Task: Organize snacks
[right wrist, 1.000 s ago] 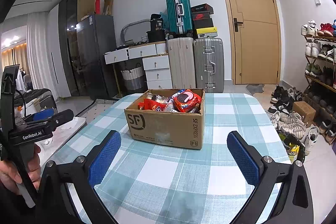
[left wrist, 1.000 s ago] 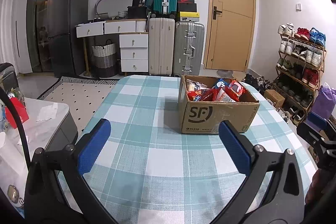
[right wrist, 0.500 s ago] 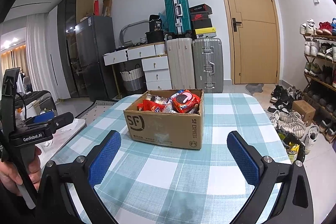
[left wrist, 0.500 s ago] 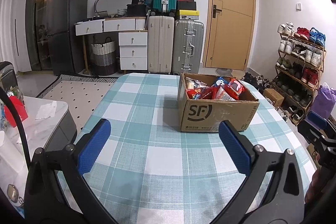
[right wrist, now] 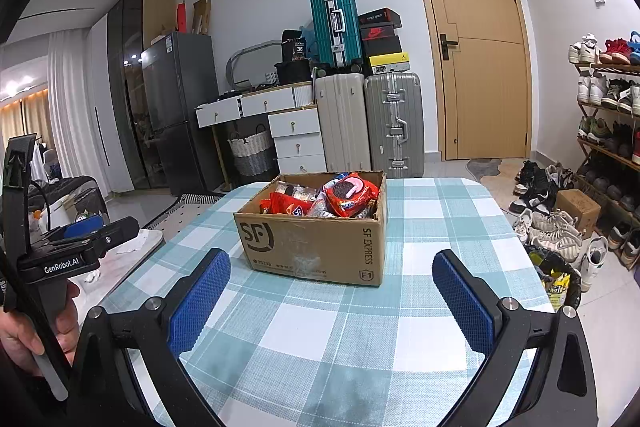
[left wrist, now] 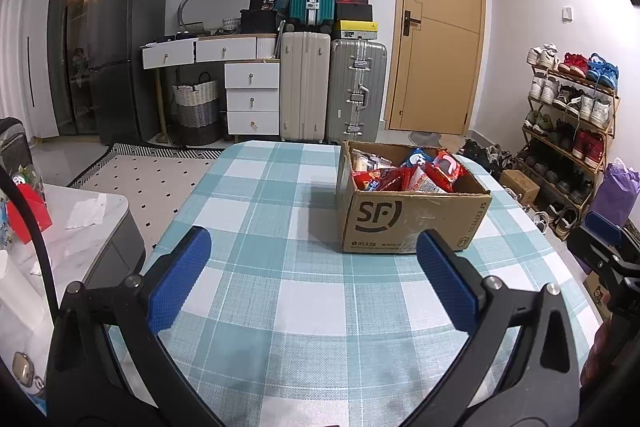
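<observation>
both jaws stand wide and hold nothing, left gripper point(left wrist: 312, 275) and right gripper point(right wrist: 332, 295) hovering over the checked table point(left wrist: 280, 291). on it sits the cardboard box point(right wrist: 316, 243), with snack packets point(right wrist: 348, 193) heaped loose inside, none on the cloth: gathered already, or awaiting sorting.

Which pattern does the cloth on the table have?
The tablecloth has a teal and white check, clearest in the right wrist view.

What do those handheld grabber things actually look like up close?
Each one is a black plastic frame forking into two arms, tipped with flat blue pads of knobbly texture and fixed by silver screws. The left gripper, seen from the side, has a pistol-style handle, white "GenRobot.AI" lettering and a black cable.
</observation>
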Demonstrator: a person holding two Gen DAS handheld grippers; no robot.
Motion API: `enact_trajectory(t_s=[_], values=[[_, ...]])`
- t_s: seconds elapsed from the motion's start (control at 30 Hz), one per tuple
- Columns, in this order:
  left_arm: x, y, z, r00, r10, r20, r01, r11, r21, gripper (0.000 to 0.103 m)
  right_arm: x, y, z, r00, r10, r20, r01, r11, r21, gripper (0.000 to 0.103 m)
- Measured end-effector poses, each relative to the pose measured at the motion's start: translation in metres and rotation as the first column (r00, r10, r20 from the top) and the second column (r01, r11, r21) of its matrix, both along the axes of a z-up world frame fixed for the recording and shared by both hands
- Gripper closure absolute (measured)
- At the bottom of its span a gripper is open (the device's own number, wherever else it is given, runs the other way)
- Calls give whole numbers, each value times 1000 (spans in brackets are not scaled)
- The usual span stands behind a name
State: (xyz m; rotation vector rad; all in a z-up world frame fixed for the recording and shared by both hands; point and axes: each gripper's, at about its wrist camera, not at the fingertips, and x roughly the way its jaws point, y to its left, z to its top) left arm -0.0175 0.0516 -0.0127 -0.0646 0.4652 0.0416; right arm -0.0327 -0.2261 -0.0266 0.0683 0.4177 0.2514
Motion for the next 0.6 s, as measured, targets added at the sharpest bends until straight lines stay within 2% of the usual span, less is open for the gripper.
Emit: enact_trajectory(t_s=[0.17, 0.3, 0.5, 0.6], values=[[2, 1, 2, 999, 39, -6, -39, 999, 15, 0, 1, 0, 0, 1000, 1, -2, -1, 1000, 2, 0], [6, 0, -2, 999, 29, -30, -29, 999, 20, 0, 0, 0, 0, 1000, 0, -2, 0, 1000, 3, 0], [8, 2, -6, 1000, 22, -21, -21, 999, 26, 0, 0, -3, -1, 1000, -8, -9, 8, 1000, 23, 0], [11, 7, -9, 997, 74, -33, -73, 997, 24, 0, 0, -7, -2, 1000, -13, -16, 13, 999, 42, 0]])
